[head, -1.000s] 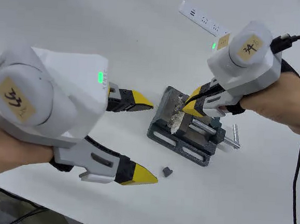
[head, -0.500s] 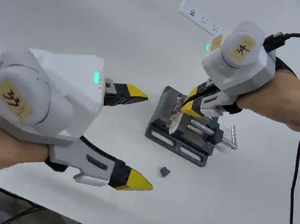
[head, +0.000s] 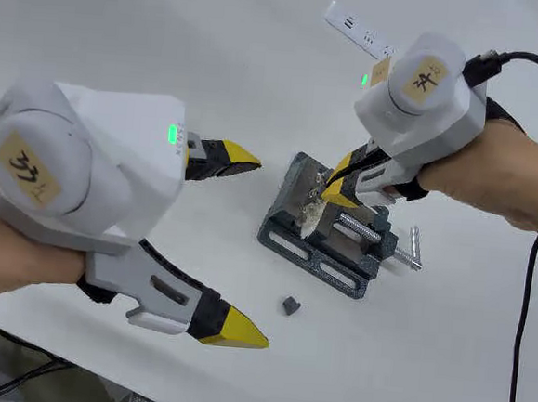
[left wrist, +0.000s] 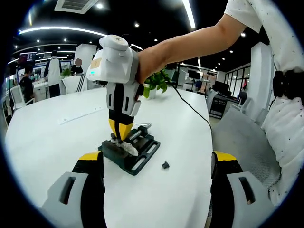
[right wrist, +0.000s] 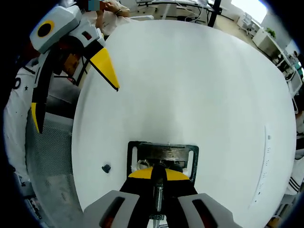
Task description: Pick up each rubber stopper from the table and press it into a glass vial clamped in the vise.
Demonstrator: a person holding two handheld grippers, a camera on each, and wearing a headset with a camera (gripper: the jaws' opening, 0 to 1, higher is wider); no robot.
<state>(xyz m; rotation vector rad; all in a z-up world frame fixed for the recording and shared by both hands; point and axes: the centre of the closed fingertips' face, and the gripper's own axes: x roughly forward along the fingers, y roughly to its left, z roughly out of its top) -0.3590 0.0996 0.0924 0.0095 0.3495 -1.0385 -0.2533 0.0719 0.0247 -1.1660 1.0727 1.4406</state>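
**Right jaws closed over the vise, one stopper loose on the tabletop**

At the middle of the white tabletop (head: 169,44), a dark metal vise (head: 313,254), its screw and handle bar running off to the right in the head view. Clamped in its mouth, a pale, glinting glass vial (head: 313,215), too small to make out in detail.

Pointed steeply down at that vial, the right gripper (head: 331,193): yellow-tipped jaws closed together, tips at the vial's top. Impossible to tell whether a stopper sits between them. Same pose in the left gripper view, tips down at the vise's mouth.

Held low at the left, well apart from the vise, the left gripper (head: 240,242): jaws spread wide, one yellow tip aimed toward the vise, the other out over bare tabletop near the front edge.

Loose on the tabletop just in front of the vise, between it and the lower left jaw: one small dark grey rubber stopper (head: 290,305), touching neither.

On the round back of each gripper, a tan sticker with two black handwritten characters, not surely readable. On each housing, a small green light, lit. Beyond the vise, a white power strip (head: 359,31), its markings too small to read. Trailing from the right gripper, a black cable (head: 525,305).
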